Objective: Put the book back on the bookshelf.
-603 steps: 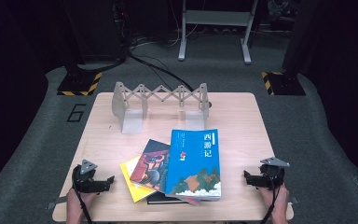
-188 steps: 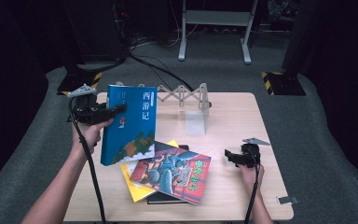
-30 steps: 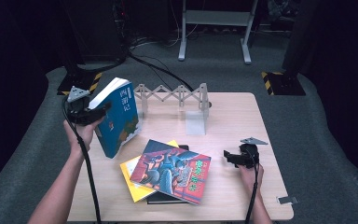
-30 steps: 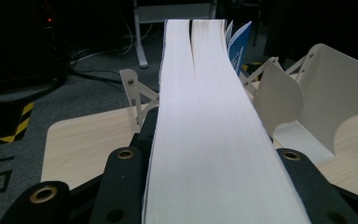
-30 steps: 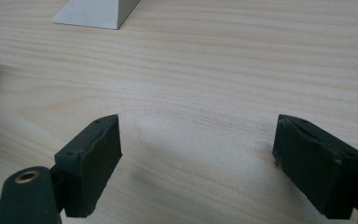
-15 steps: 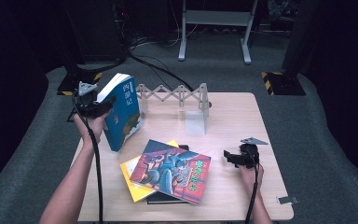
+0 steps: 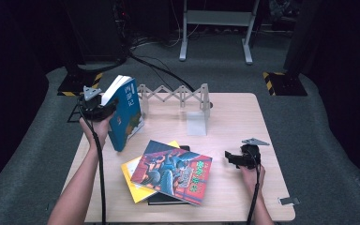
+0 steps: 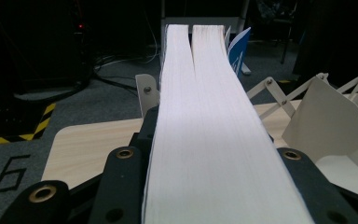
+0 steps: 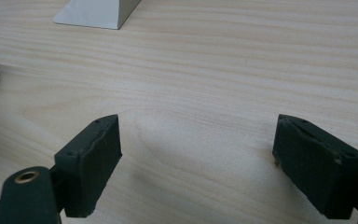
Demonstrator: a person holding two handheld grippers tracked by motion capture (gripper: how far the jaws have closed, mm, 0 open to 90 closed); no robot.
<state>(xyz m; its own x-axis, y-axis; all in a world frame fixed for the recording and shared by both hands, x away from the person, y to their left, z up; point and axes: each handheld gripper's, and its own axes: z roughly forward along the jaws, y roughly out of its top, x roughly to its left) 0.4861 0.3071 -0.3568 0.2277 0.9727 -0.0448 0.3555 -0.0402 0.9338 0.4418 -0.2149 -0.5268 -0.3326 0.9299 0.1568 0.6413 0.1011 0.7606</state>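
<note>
At the left of the high view the left gripper (image 7: 104, 108) is clamped on a thick blue book (image 7: 125, 112), held upright and slightly tilted above the table's (image 7: 234, 117) left edge, its lower corner near the wood; in the left gripper view the white page block (image 8: 214, 140) runs up the middle of the frame with a black jaw pressed to each side; just behind the book stands a white folding rack (image 7: 178, 96), toward the upper middle of the table; at the lower middle a colourful book (image 7: 171, 171) lies on a yellow one (image 7: 132, 180) and a dark one; at the lower right the right gripper (image 7: 229, 158) rests on the bare wood with its jaws spread wide and nothing between them, as the right gripper view (image 9: 196, 154) shows
</note>
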